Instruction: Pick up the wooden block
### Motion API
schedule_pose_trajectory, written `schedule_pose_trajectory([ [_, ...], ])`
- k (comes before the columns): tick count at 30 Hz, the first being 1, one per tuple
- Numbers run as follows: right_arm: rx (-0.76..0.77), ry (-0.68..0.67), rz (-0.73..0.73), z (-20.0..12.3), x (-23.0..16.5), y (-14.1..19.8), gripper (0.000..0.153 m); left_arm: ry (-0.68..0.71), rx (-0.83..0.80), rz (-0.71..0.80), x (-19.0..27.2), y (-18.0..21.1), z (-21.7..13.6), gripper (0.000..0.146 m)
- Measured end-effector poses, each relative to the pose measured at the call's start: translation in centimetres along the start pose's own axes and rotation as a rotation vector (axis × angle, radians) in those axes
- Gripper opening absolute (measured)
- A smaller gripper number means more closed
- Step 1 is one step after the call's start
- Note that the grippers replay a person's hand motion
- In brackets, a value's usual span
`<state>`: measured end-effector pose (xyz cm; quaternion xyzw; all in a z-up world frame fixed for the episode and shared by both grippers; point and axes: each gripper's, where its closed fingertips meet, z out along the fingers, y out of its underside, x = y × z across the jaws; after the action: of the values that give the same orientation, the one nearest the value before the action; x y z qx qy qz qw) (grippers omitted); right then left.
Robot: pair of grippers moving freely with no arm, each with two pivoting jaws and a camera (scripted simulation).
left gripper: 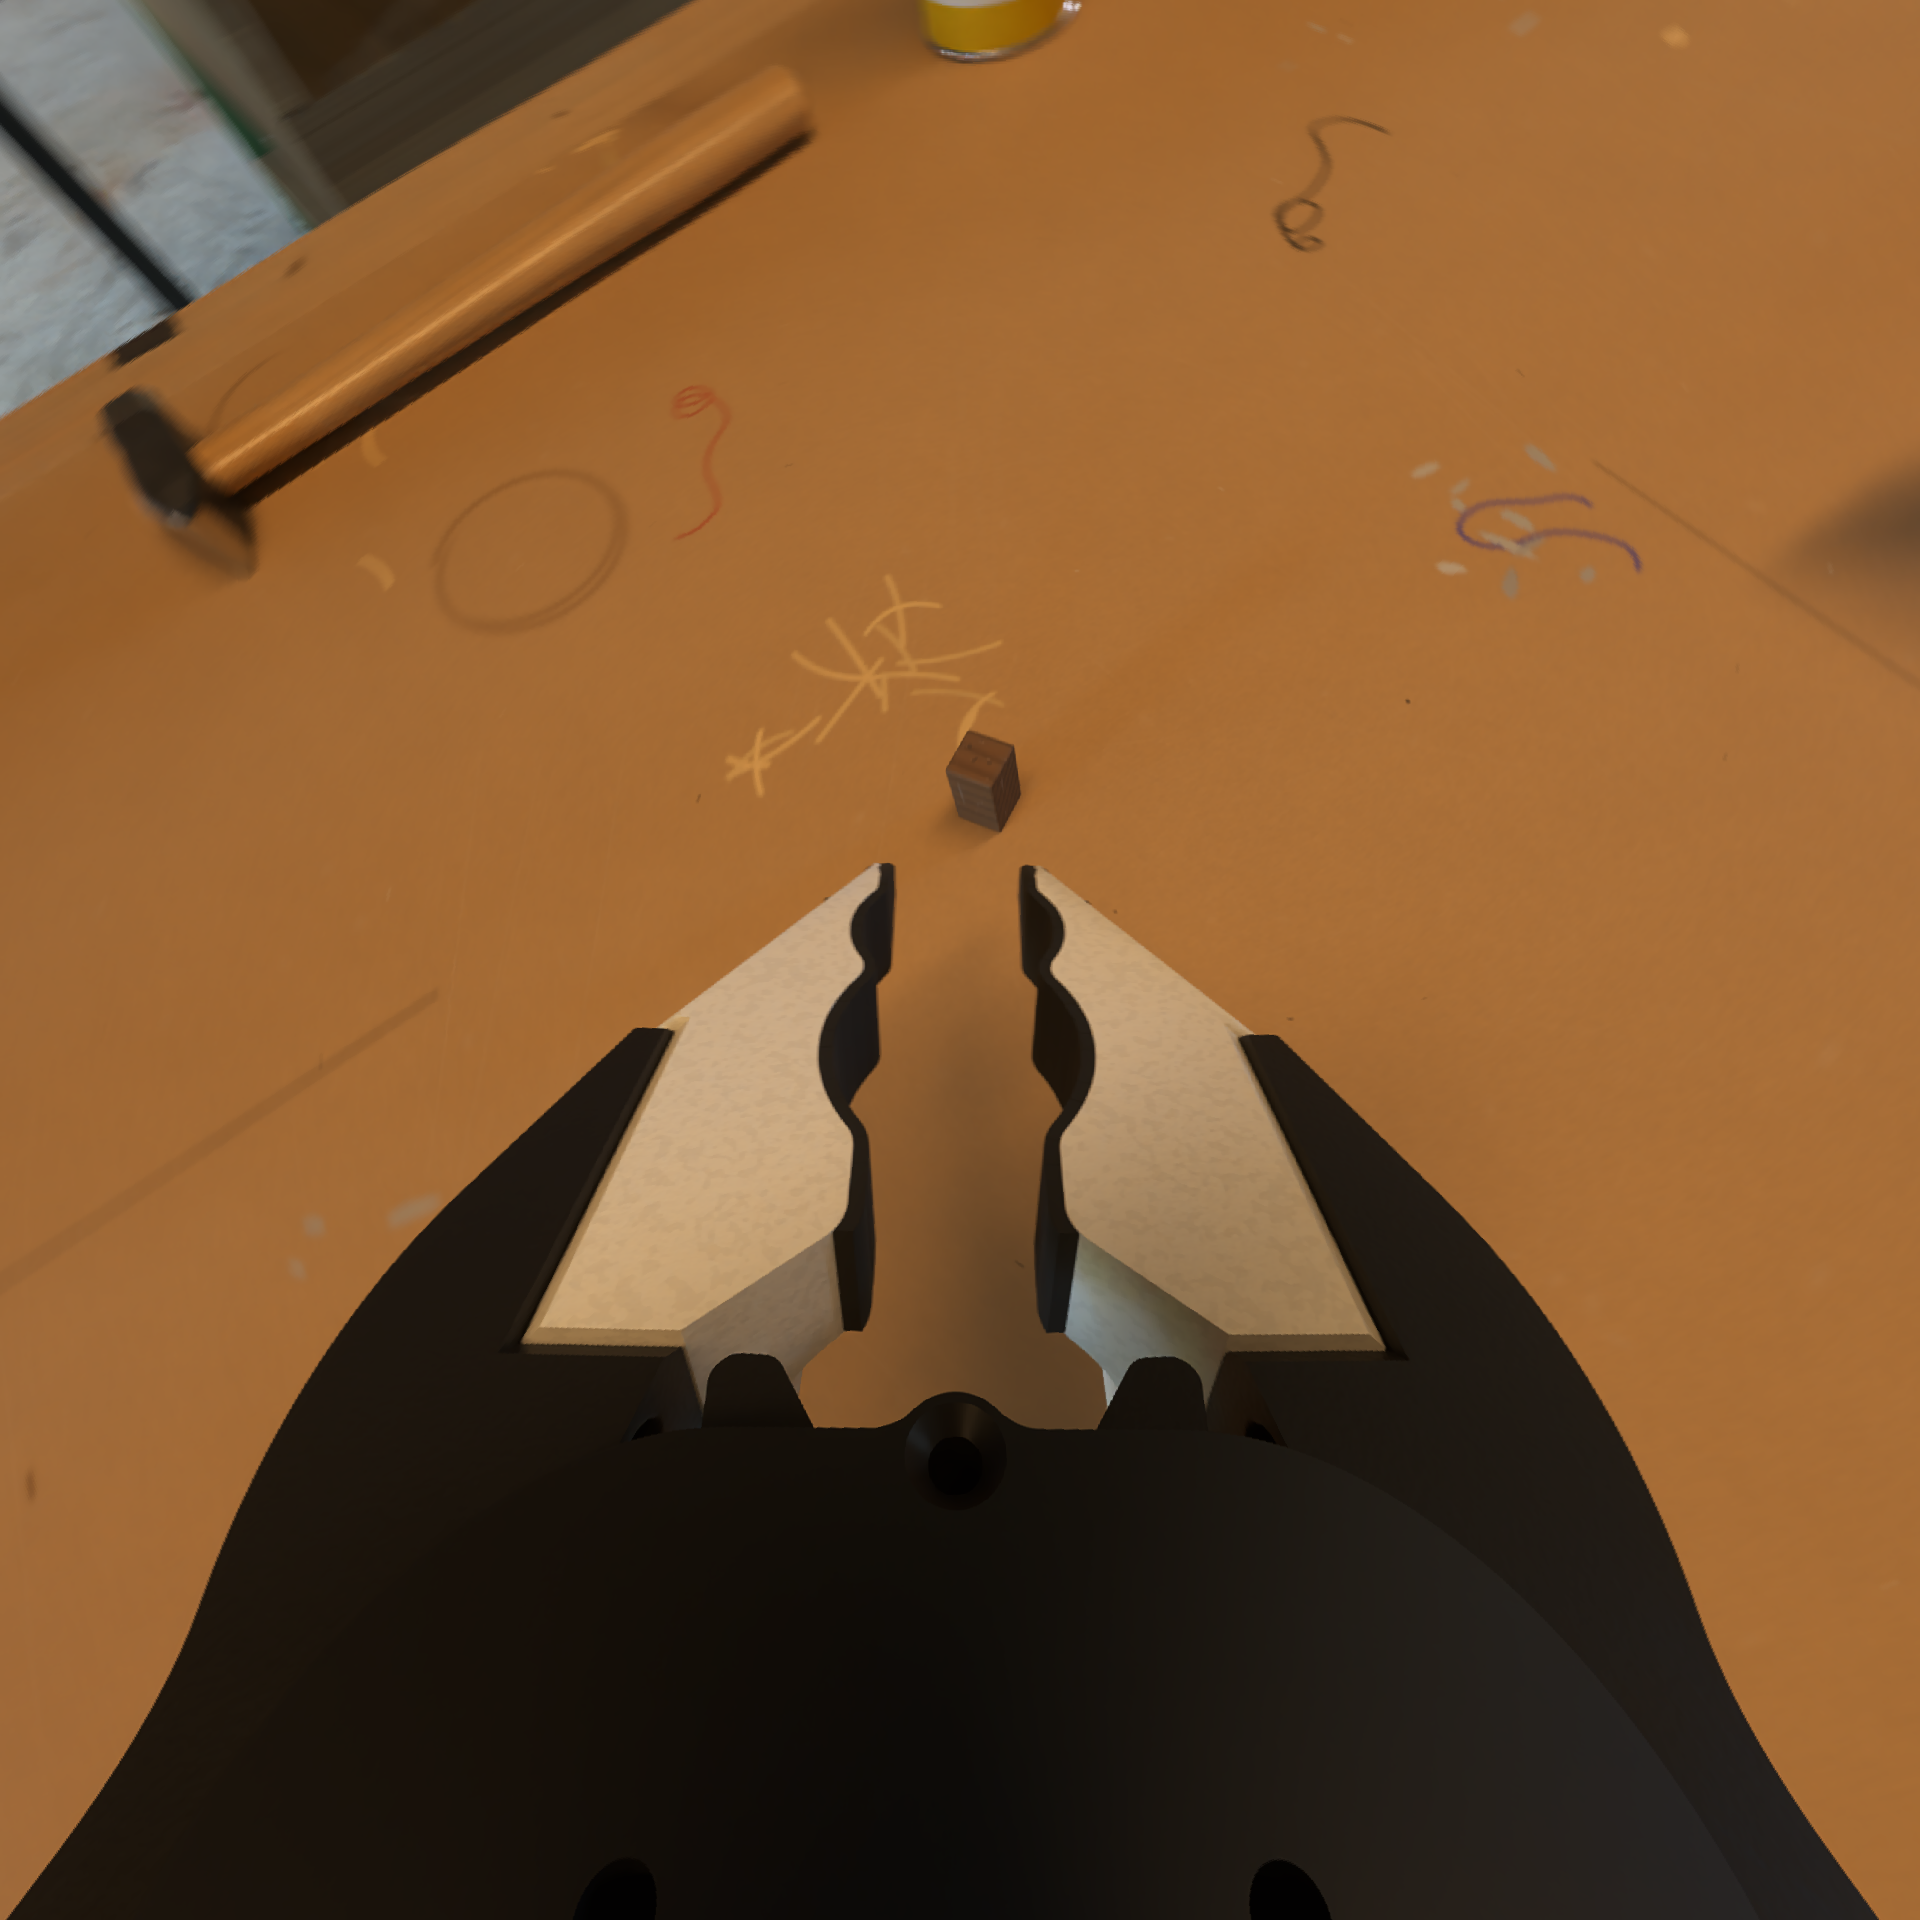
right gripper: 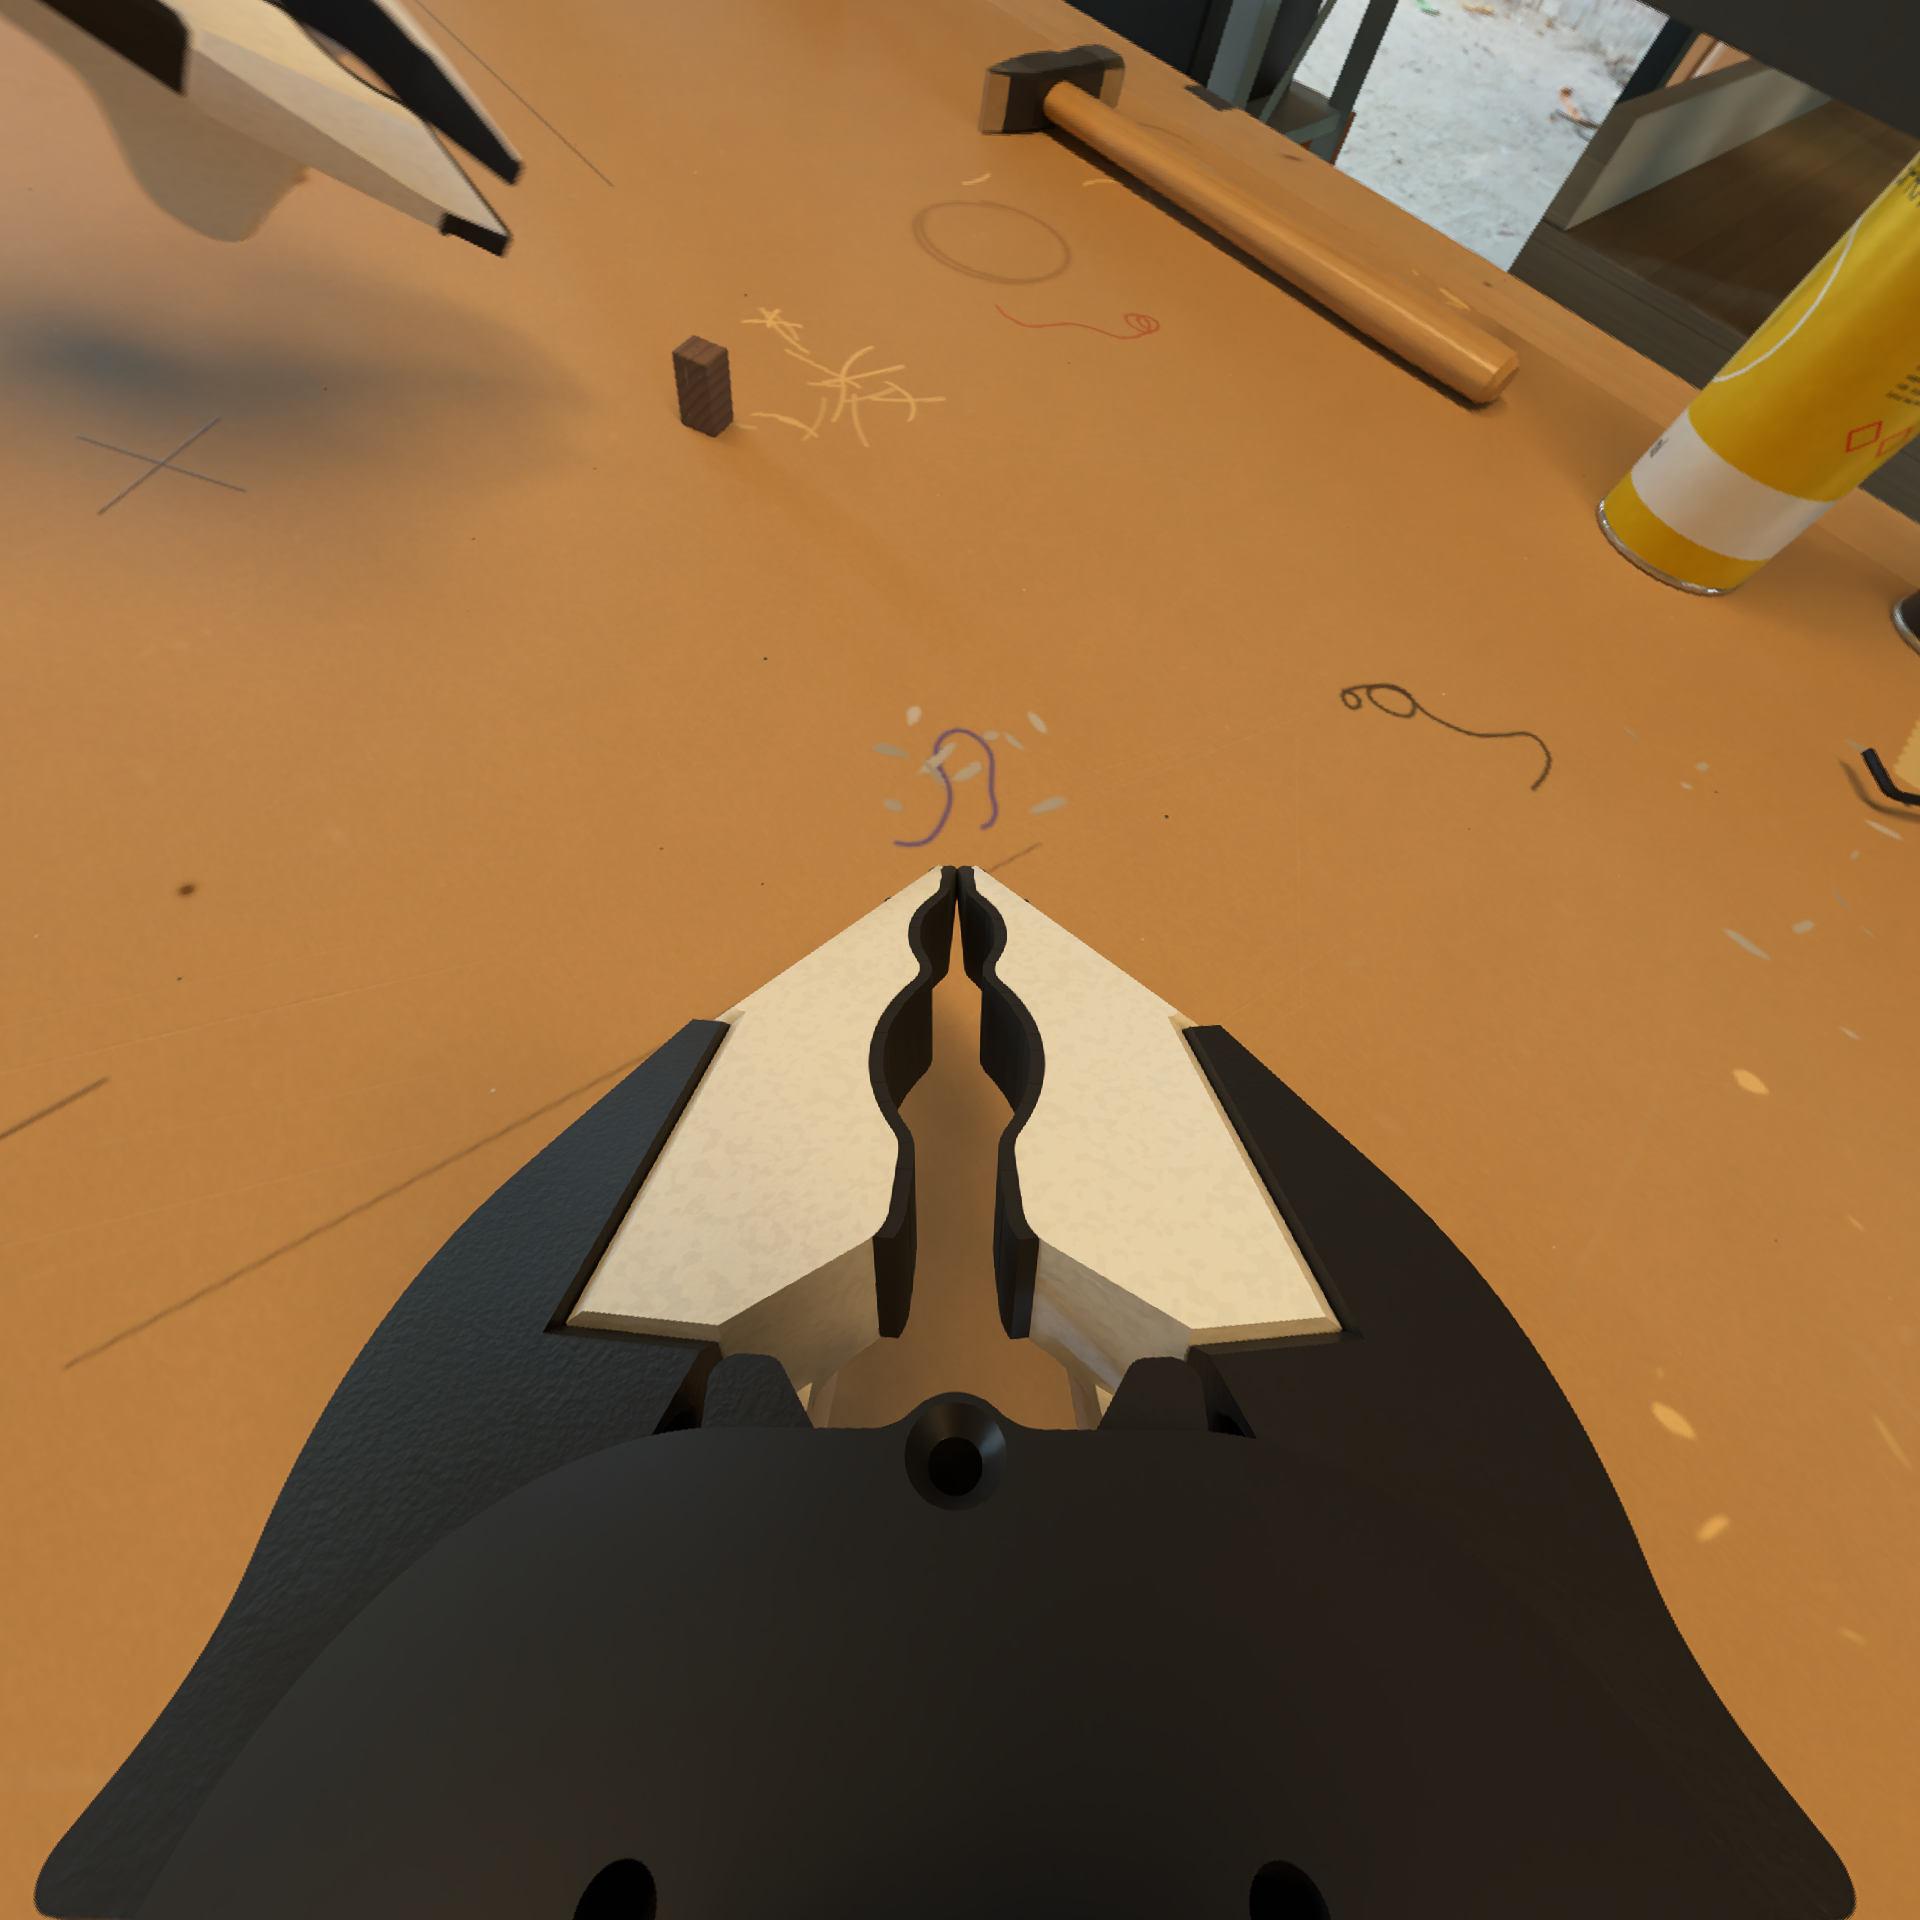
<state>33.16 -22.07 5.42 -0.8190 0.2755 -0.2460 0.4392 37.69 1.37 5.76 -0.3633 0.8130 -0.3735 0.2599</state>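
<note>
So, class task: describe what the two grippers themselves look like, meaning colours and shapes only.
Both match. The left gripper and right gripper each have a broad matte black body with a round hole, two cream wedge-shaped fingers, and wavy black inner pads. No cables or markings show.

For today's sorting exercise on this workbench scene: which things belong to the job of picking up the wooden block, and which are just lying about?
Belong to the job:
- small dark brown wooden block, standing upright on the table
- left gripper, open, pointed toward the block
- right gripper, shut, far from the block

Just lying about:
- wooden-handled hammer with dark metal head
- yellow and white can
- pale wood shavings
</note>
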Motion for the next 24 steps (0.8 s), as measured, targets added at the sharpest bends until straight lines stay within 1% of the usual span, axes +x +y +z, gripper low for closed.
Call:
schedule_pose_trajectory([
  [1, 0.001, -0.005, -0.006, 0.0, -0.1, 0.0, 0.0, 0.043, -0.005, 0.043, -0.1, -0.2, 0.6, 0.029],
  [4, 0.0, -0.018, -0.028, 0.0, -0.4, 0.0, 0.0, 0.158, -0.043, 0.116, -0.5, -0.5, 2.2, 0.037],
  [9, -0.005, -0.032, -0.051, 0.1, -0.8, 0.1, 0.0, 0.328, -0.149, 0.247, -0.6, 0.1, 4.3, 0.039],
  [12, -0.008, -0.041, -0.048, 0.1, -0.8, 0.2, 0.0, 0.348, -0.198, 0.305, -1.0, 0.6, 5.5, 0.037],
  [16, -0.007, -0.048, -0.043, 0.1, -0.8, 0.2, 0.0, 0.384, -0.238, 0.343, -0.2, 0.8, 6.3, 0.032],
  [18, -0.011, -0.052, -0.043, 0.1, -0.9, 0.2, 0.0, 0.399, -0.242, 0.352, 0.2, 0.6, 6.4, 0.029],
  [21, -0.014, -0.058, -0.044, 0.2, -1.0, 0.3, 0.0, 0.387, -0.256, 0.351, 0.4, 0.5, 6.6, 0.026],
  [24, -0.02, -0.065, -0.048, 0.2, -1.1, 0.4, 0.0, 0.389, -0.256, 0.334, 0.5, 0.5, 6.6, 0.025],
])
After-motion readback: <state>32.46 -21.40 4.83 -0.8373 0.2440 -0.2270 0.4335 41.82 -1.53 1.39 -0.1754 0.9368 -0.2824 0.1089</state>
